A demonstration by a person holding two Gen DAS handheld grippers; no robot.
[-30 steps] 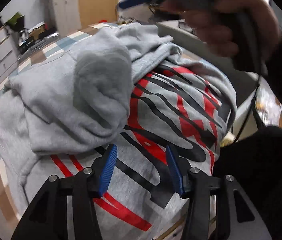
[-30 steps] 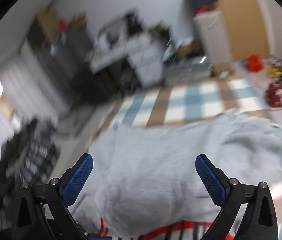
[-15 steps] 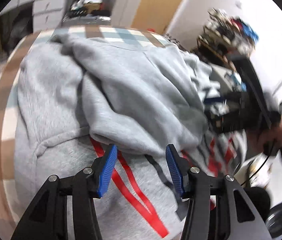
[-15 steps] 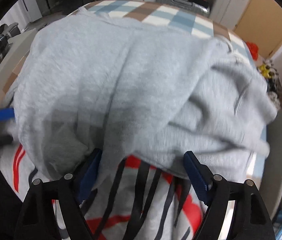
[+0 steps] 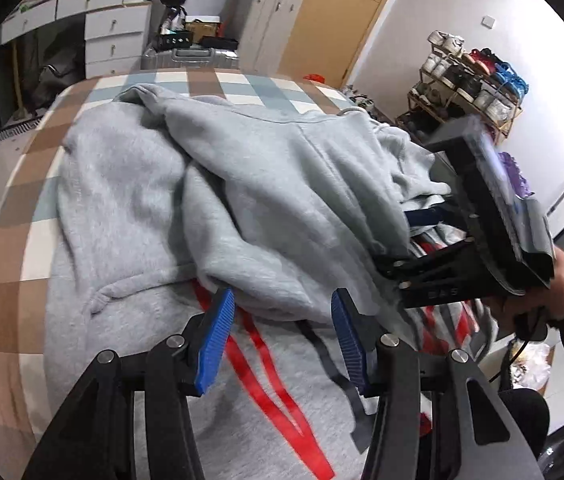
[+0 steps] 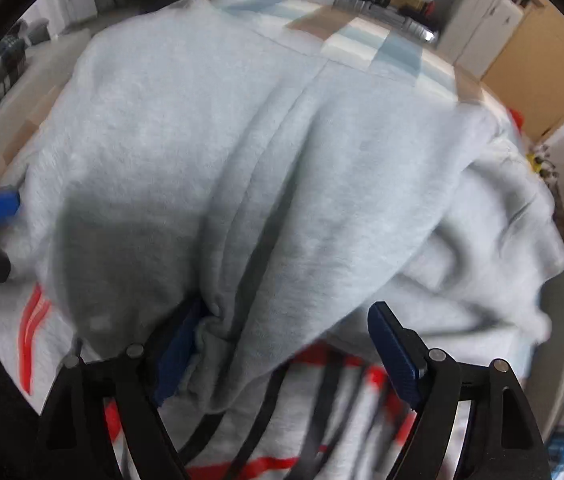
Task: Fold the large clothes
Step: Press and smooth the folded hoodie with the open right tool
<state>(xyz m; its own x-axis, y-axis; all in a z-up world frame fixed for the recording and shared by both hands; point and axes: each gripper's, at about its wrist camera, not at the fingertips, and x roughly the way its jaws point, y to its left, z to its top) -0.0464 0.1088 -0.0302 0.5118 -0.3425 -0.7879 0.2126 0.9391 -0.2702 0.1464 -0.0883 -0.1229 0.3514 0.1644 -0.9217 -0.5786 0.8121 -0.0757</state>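
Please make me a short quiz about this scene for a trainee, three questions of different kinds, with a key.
1. True or false: the hoodie lies on a plain white cover.
2. What colours are the stripes on the hoodie? A) green and yellow B) red and black C) blue and white
3. Fill the gap: the jaws of the left gripper are ___ (open or shut).

Key
1. False: the cover is checked in brown, blue and white.
2. B
3. open, with nothing pinched between them.
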